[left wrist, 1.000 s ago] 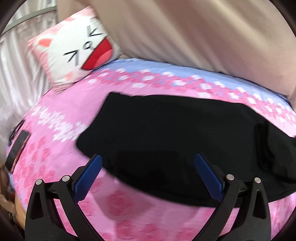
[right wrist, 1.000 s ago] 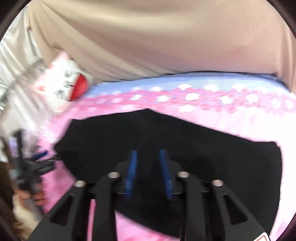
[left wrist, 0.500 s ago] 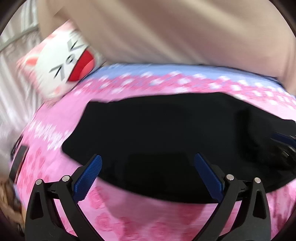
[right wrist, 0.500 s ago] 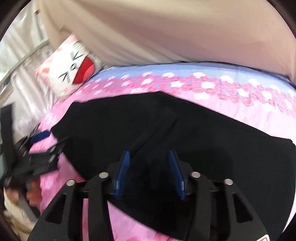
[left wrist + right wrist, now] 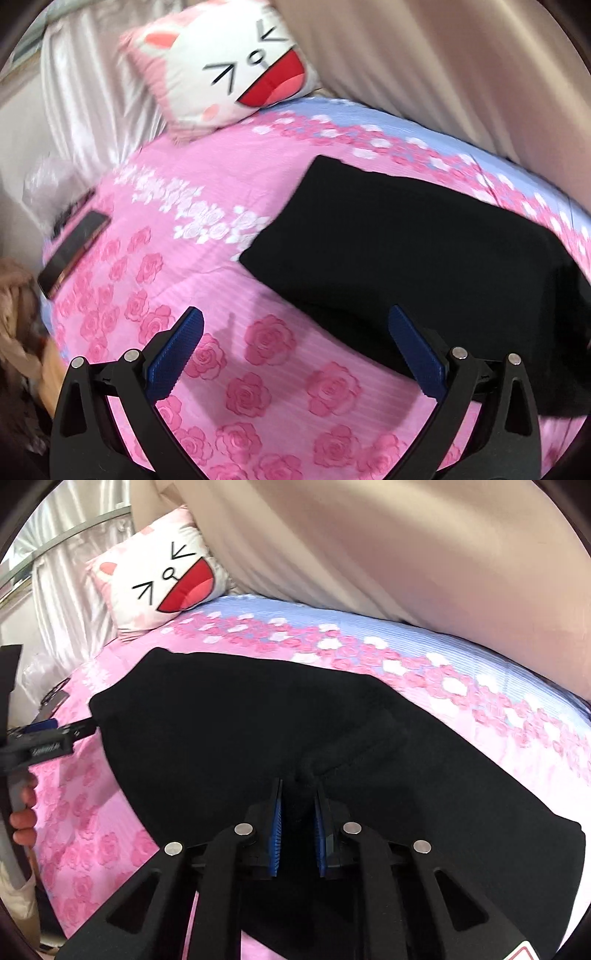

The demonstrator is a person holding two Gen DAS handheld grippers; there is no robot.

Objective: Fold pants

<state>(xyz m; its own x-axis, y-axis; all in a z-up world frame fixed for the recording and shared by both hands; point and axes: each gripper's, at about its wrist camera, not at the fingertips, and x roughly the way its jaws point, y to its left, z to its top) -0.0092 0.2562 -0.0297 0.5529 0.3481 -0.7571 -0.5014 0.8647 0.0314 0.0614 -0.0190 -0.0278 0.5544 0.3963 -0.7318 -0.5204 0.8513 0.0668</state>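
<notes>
Black pants (image 5: 413, 240) lie flat on a pink rose-print bed sheet (image 5: 207, 266); they also fill the middle of the right wrist view (image 5: 229, 720). My left gripper (image 5: 295, 332) is open and empty, over the sheet at the pants' near left edge. My right gripper (image 5: 298, 805) is shut on a bunched fold of the pants. The left gripper also shows at the left edge of the right wrist view (image 5: 55, 734), next to the pants' left end.
A white cat-face pillow (image 5: 229, 66) lies at the head of the bed. A dark phone (image 5: 72, 254) rests near the bed's left edge. A beige curtain (image 5: 406, 546) hangs behind the bed, and silver fabric (image 5: 85, 103) on the left.
My right gripper has closed from partly open onto a fold of the pants. My left gripper has swung left, so the pants now sit to its right.
</notes>
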